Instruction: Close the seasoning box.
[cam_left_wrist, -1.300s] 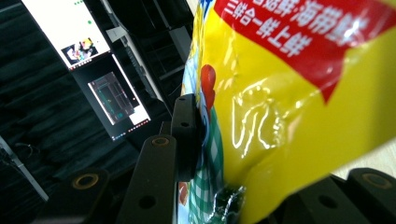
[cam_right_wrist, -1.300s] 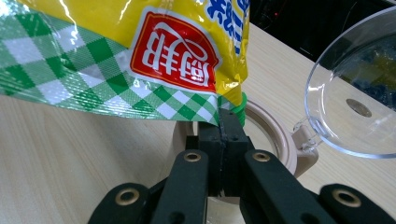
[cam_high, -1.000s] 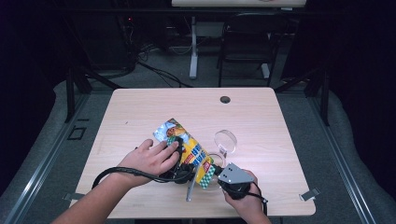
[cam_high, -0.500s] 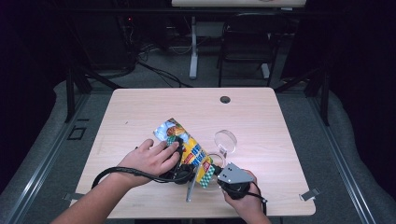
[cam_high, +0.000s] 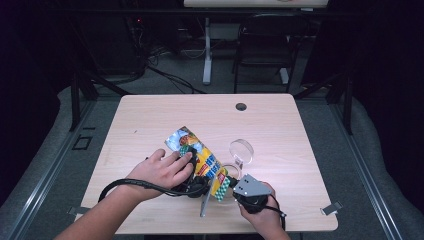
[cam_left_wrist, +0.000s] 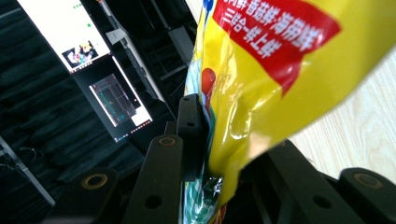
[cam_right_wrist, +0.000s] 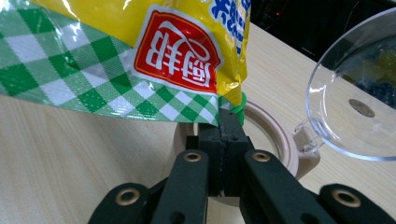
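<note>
A yellow snack bag with a green-checked end lies slanted across the wooden table, held by both grippers. My left gripper has the bag between its jaws; they have just been closing and press on its sides. My right gripper is shut on the checked corner of the bag, its pads together at the corner. Just behind that corner stands a beige jar with its clear hinged lid swung open. From above, the jar and lid sit right of the bag.
A dark round grommet sits near the table's far edge. A thin silvery strip lies by the front edge. A chair and desk legs stand beyond the table. Lit monitors appear in the left gripper view.
</note>
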